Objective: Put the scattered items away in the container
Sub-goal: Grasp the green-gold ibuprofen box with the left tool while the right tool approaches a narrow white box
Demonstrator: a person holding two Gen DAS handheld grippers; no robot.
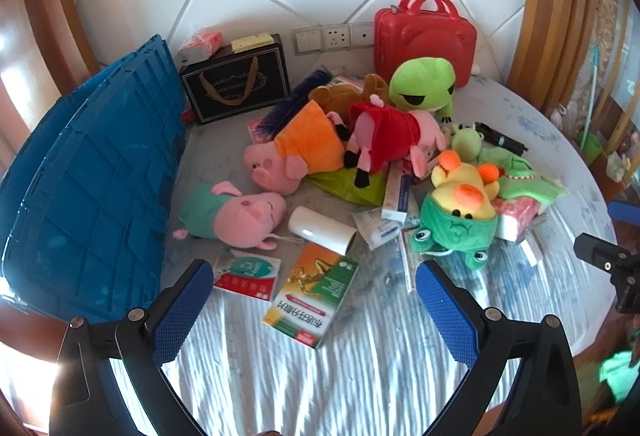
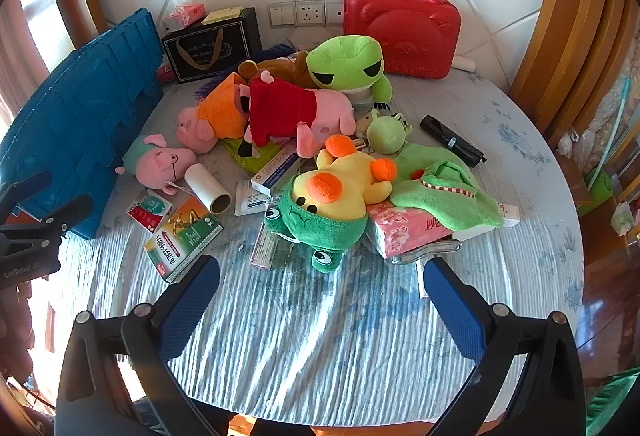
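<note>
Both your grippers hang above the table (image 2: 360, 336) with nothing between the fingers. Left gripper (image 1: 316, 300): jaws wide, empty, above the green-orange box (image 1: 312, 296). Right gripper (image 2: 322, 300): jaws wide, empty, over bare cloth just short of the duck (image 2: 336, 196).

The blue crate (image 1: 92, 172) stands at the table's left edge, closed, ribbed lid up. All items lie outside it. The pig in green (image 1: 236, 212) lies just beside the crate, the white roll (image 1: 322, 230) next to it, and the red-green packet (image 1: 246, 274) is near the left gripper's left finger. The orange pig (image 1: 296, 152) and red pig (image 1: 392, 136) are piled mid-table, with the frog (image 1: 422, 82) behind them. The tissue pack (image 2: 404, 232) lies under the green cloth (image 2: 444, 192). The black torch (image 2: 452, 140) lies alone to the right. The red case (image 2: 402, 28) and black bag (image 2: 210, 46) stand against the wall.
</note>
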